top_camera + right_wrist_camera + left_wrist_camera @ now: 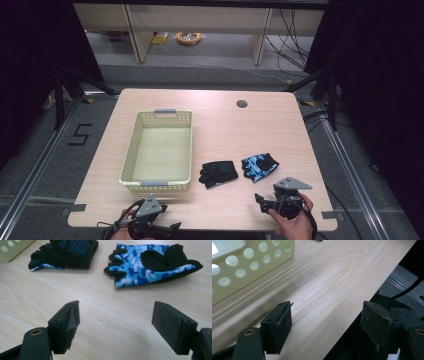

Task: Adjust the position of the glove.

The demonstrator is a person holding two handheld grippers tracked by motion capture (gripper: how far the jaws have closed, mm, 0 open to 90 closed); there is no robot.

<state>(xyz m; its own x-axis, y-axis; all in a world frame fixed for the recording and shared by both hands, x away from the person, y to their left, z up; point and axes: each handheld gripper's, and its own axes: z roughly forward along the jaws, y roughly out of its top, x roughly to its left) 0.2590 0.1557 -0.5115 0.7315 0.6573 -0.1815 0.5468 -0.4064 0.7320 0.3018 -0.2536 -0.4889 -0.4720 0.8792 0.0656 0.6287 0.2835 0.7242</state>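
Matt pale wood-grain table (225, 130), perforated cream plastic basket (131, 150), cloth gloves (150, 265).

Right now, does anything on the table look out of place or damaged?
Nothing is spilled or broken. The basket sits square and empty. The two gloves lie apart and mismatched: the black glove palm side up, the blue camouflage glove back up. Both tongs are open.

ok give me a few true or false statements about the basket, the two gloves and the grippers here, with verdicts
1. The basket holds nothing. True.
2. One glove lies inside the basket. False: the black glove and the blue camouflage glove both lie on the table, to the basket's right.
3. The right gripper is open. True.
4. The left gripper is shut on a glove. False: it is open, with bare table between its jaws.
5. The two gloves are stacked. False: they lie side by side.
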